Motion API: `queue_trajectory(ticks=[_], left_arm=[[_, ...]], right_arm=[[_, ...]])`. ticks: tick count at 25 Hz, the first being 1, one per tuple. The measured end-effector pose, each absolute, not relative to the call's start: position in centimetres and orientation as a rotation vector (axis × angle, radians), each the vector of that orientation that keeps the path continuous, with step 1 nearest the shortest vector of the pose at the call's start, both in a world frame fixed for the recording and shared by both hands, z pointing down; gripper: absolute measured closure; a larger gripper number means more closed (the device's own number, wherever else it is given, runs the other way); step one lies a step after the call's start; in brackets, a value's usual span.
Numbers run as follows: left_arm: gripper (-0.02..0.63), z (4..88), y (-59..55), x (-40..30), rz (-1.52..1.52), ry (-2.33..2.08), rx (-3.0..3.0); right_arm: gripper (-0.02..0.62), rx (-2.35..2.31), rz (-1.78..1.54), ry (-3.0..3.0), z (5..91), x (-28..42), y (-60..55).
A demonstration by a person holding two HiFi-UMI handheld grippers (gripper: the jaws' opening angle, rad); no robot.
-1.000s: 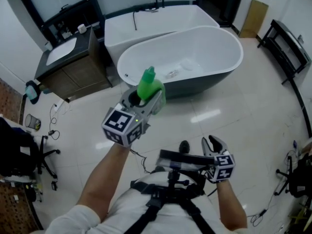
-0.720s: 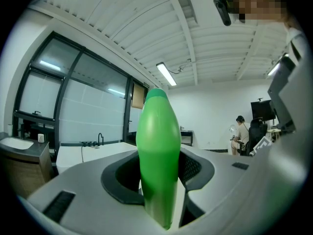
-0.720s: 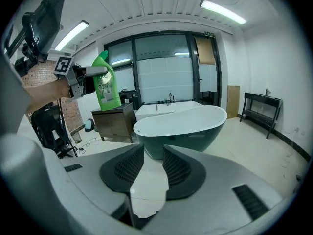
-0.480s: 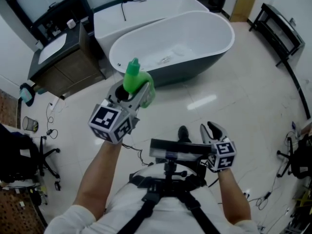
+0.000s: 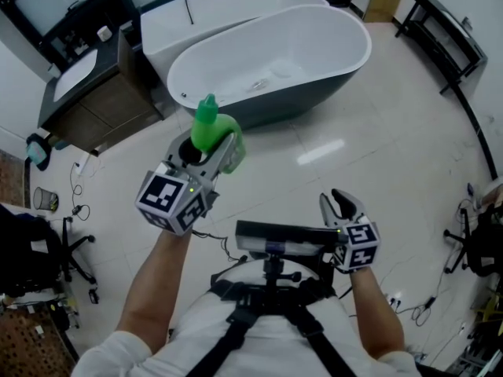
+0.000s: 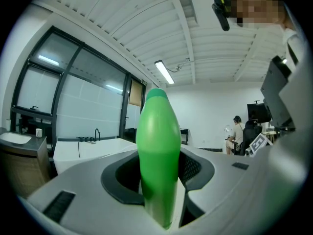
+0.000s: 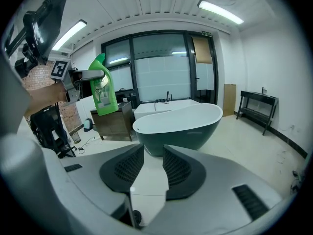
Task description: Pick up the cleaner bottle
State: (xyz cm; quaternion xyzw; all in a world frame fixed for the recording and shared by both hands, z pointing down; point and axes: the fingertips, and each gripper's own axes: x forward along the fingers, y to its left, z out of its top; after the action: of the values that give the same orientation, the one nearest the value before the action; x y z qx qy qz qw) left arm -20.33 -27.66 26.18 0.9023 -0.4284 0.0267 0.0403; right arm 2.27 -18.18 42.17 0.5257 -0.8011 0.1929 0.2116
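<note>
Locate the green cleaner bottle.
The green cleaner bottle is left of centre in the head view, clamped in the left gripper in mid-air, with the oval bathtub just beyond it and the wooden vanity to its left.

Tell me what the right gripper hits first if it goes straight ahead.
Likely the freestanding bathtub, on its dark side, or the floor just before it; depth is unclear.

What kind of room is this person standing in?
Probably a bathroom, perhaps a showroom or test set: there is a freestanding bathtub, a second white tub behind it, and a sink cabinet beside them.
</note>
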Motion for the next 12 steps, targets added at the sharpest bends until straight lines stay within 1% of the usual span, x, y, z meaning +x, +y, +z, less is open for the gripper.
queue_trajectory(ticks=[12], left_arm=[[0.439, 27.2, -24.4, -17.4, 0.095, -1.367, 2.720]], right_arm=[[0.465, 1.420, 0.495, -2.277, 39.1, 5.7, -17.7]])
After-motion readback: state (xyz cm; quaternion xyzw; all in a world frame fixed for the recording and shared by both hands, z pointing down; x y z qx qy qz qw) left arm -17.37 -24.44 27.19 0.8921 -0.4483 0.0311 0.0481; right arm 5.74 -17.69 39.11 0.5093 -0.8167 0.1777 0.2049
